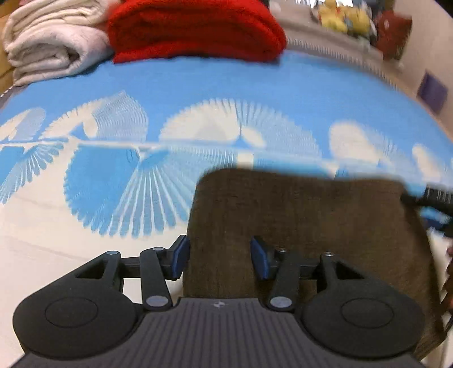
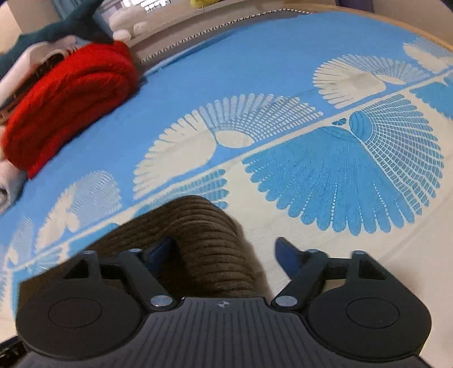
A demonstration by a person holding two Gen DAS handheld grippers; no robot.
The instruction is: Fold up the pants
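Your left gripper (image 1: 220, 256) sits low over the near left edge of the folded brown corduroy pants (image 1: 311, 232); its blue-padded fingers (image 1: 260, 257) stand part-way apart, one pad just off the cloth's left edge over the bedspread, the other over the brown fabric, and neither visibly presses on it; the pants lie flat as a broad, roughly rectangular fold on the blue and cream bedspread with fan-shaped prints (image 1: 198, 93), straddling the line where the blue half meets the cream half.

Your right gripper (image 2: 226, 254) hangs over the right end of the same pants (image 2: 203, 240), where the ribbed cloth bulges up in a rounded hump between the fingers; the jaws are fairly wide; the right pad (image 2: 286, 259) is clear of the fabric above the cream bedspread, while the left pad is half hidden behind the hump, so you cannot tell whether it touches; no pinch on the cloth is visible.

Your right gripper's dark tip shows, blurred, at the far right corner of the pants in the left wrist view.

At the far side of the bed lie a folded red knitted blanket (image 1: 195, 31) and, just beside it to the left, a rolled cream towel (image 1: 48, 42); some yellow soft toys (image 1: 342, 17) sit blurred beyond the bed.
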